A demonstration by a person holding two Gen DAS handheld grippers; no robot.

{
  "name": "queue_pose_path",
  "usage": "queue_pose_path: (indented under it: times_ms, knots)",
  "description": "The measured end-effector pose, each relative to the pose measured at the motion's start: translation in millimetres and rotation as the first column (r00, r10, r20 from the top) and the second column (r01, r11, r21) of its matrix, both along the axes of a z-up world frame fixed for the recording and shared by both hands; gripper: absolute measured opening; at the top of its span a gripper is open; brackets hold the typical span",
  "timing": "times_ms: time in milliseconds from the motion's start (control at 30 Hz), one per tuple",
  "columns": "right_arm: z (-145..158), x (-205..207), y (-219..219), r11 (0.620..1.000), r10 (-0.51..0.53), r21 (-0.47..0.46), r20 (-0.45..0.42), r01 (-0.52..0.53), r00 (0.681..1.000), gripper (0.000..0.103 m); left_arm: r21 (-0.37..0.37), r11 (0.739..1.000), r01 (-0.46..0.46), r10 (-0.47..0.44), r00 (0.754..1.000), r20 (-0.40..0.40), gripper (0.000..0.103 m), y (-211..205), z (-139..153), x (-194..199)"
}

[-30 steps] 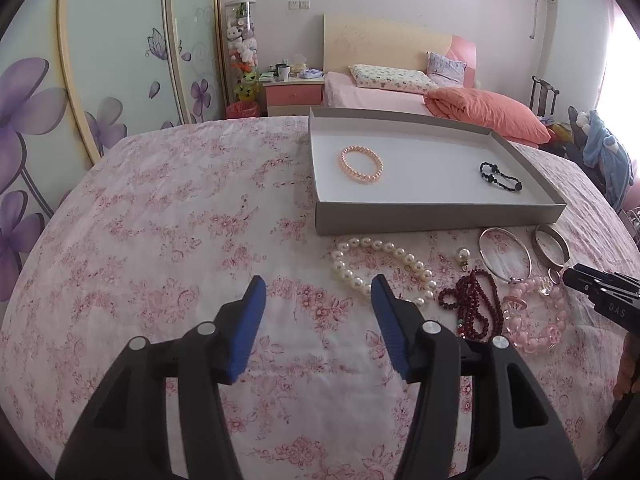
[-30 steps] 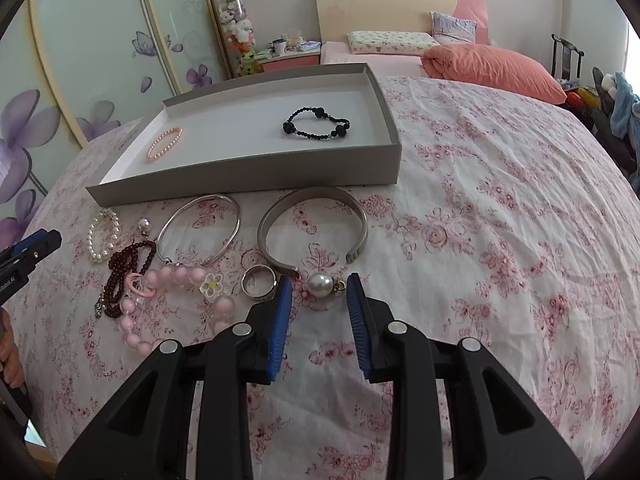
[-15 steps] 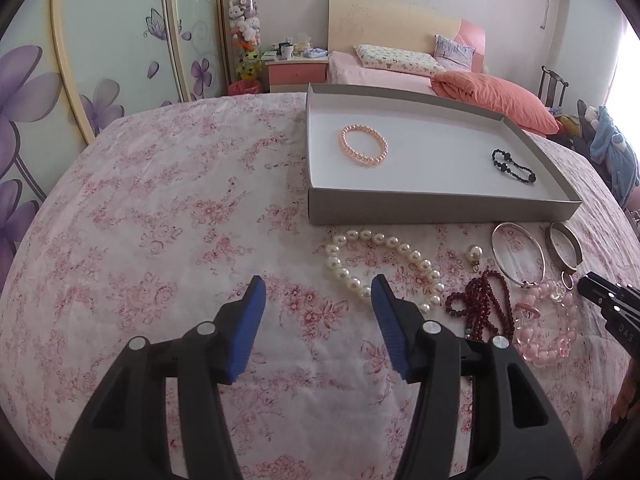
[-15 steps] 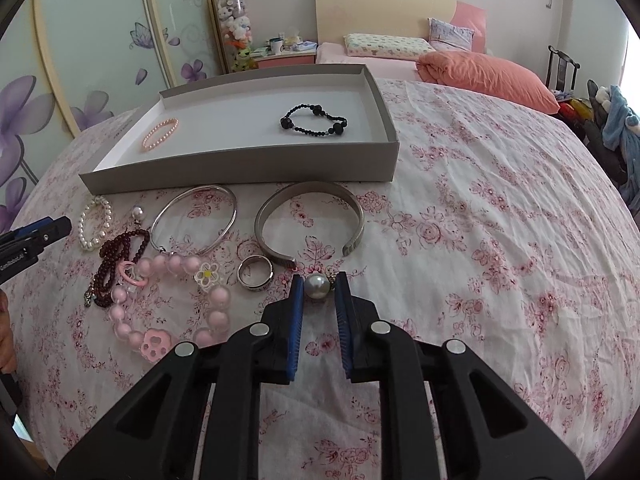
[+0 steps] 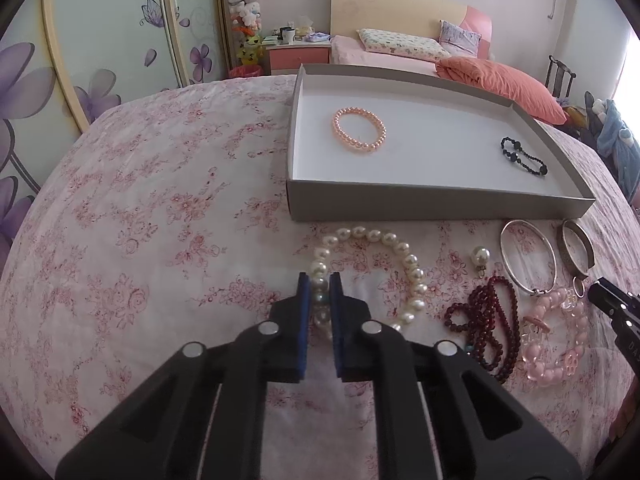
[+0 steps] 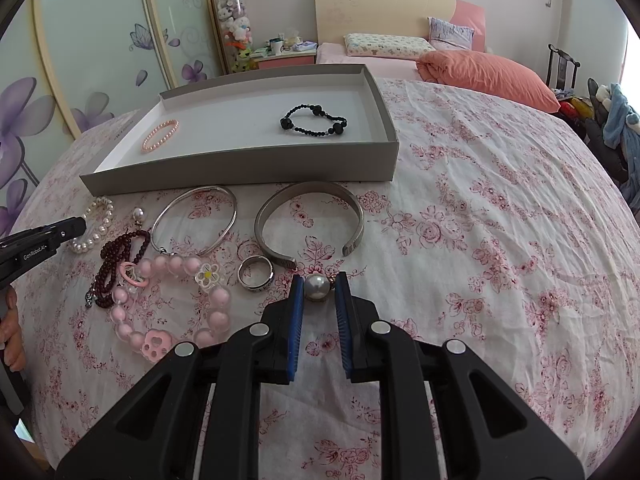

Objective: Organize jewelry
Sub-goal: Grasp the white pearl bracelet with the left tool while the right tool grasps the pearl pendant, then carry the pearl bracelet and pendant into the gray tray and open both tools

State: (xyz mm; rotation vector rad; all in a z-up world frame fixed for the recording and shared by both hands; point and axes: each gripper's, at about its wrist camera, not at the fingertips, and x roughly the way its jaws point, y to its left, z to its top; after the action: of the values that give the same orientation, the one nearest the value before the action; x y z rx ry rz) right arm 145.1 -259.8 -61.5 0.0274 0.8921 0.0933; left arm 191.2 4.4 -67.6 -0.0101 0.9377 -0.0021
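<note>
Floral bedspread [image 6: 480, 208] below gray tray [image 6: 240, 178]: left gripper [image 5: 319, 280] pinching white pearl bracelet [image 5: 400, 248], right gripper [image 6: 318, 286] clamping pearl earring [image 6: 317, 287]; smooth beads, likely slipping mid-lift.

Bedspread [image 6: 500, 208]: white, printed with pink-red roses. Tray [image 6: 240, 168]: grey outer walls, white interior. Inside the tray: a peach-pink bead bracelet [image 5: 359, 129] and a black bead bracelet [image 6: 313, 121]. On the bedspread: white pearl bracelet [image 5: 372, 268], dark red bead strand [image 5: 490, 320], pale pink bead bracelet [image 6: 172, 308] with a white-and-yellow flower charm, silver bangle [image 6: 194, 220], silver cuff [image 6: 310, 220], silver ring [image 6: 255, 273]. Left tool [image 5: 319, 300] and right tool [image 6: 318, 296]: black bodies, blue pads. Pearl earring [image 6: 317, 287]: silvery white.
</note>
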Motion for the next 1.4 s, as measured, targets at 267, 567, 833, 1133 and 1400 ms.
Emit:
queue_pose_path:
  times_ms: [267, 567, 833, 1133, 1400]
  knots:
    - [1.0, 2.6, 5.0, 1.000, -0.003, -0.013, 0.000, 0.003, 1.000, 0.018, 0.007, 1.000, -0.006, 0.006, 1.000, -0.004, 0.029, -1.8, 0.1, 2.1]
    - [1.8, 2.6, 6.9, 1.000, -0.002, -0.009, -0.003, 0.002, 1.000, 0.017, 0.035, 0.999, 0.004, -0.004, 1.000, 0.010, 0.010, 2.4, -0.1, -3.9]
    - [1.5, -0.2, 5.7, 1.000, -0.005, -0.002, -0.004, 0.005, 1.000, 0.017, 0.031, 0.999, -0.008, 0.008, 1.000, 0.004, 0.010, 22.1, 1.1, -16.6]
    - [5.6, -6.1, 6.6, 1.000, 0.003, 0.021, 0.010, -0.003, 1.000, 0.017, -0.045, 0.999, -0.017, 0.018, 0.999, 0.029, 0.010, 38.3, 7.4, -27.3]
    - [12.2, -10.7, 11.4, 0.999, 0.017, 0.035, 0.031, -0.018, 0.999, 0.017, -0.118, 0.993, -0.003, 0.014, 0.995, 0.097, 0.010, 43.8, 25.8, -39.7]
